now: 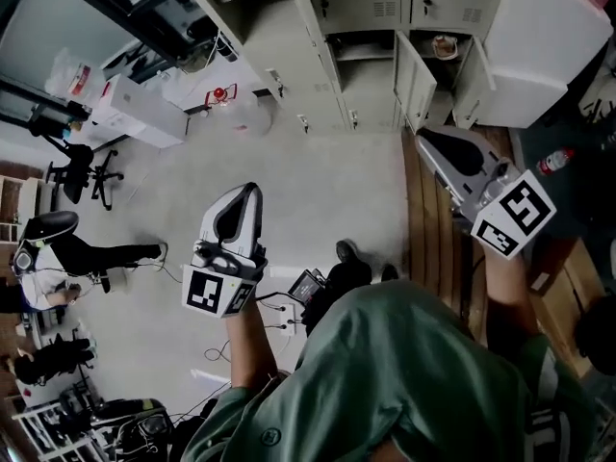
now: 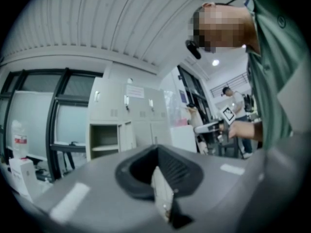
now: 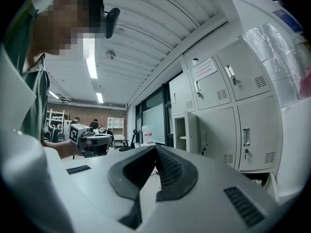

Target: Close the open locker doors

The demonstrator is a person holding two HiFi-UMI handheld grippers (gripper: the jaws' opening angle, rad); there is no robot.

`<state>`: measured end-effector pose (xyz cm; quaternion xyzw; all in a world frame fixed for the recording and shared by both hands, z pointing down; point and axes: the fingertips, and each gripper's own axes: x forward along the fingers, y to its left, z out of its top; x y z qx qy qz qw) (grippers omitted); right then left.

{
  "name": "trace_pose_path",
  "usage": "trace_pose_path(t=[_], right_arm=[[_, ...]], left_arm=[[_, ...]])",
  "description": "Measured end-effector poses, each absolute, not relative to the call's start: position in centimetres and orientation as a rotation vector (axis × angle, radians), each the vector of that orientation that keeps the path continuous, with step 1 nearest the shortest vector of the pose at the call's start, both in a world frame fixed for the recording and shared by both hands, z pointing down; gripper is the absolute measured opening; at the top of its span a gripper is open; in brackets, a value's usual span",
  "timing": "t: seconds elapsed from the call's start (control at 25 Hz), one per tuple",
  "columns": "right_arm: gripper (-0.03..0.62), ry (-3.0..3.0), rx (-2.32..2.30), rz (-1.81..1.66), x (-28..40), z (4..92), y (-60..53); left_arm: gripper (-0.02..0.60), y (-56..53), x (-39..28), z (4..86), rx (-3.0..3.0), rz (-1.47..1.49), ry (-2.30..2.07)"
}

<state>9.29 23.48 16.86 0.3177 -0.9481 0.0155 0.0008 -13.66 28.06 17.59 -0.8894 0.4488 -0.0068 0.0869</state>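
A bank of pale grey lockers (image 1: 371, 8) runs along the top of the head view. One low compartment (image 1: 444, 46) stands open, with its doors (image 1: 414, 83) swung out toward me. My right gripper (image 1: 423, 136) points at that spot from a short way off, jaws shut and empty. My left gripper (image 1: 253, 193) is over the floor to the left, also shut and empty. In the left gripper view another open compartment (image 2: 103, 141) shows at the row's left end, beyond the shut left gripper (image 2: 156, 152). The right gripper view shows the same opening (image 3: 180, 134) and its door (image 3: 193, 132) past the shut right gripper (image 3: 155, 148).
A big white box (image 1: 553, 46) stands right of the lockers. Wooden boards (image 1: 438, 239) lie under my right arm, with a red-capped bottle (image 1: 553, 162) beside them. Office chairs (image 1: 82, 171) and people (image 1: 43, 258) are at the left. A window wall (image 2: 34, 125) adjoins the lockers.
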Motion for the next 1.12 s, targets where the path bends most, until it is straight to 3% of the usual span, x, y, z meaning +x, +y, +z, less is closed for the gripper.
trace_pose_path(t=[0.4,1.12], right_arm=[[0.005,-2.886,1.151,-0.011,7.2,16.0,19.2],[0.005,-2.886,1.144,0.039,5.1,18.5,7.9]], left_arm=[[-0.002,21.8,-16.7,16.8,-2.725,0.151,1.207],[-0.002,10.1,-16.9,19.4,-2.776,0.059,1.165]])
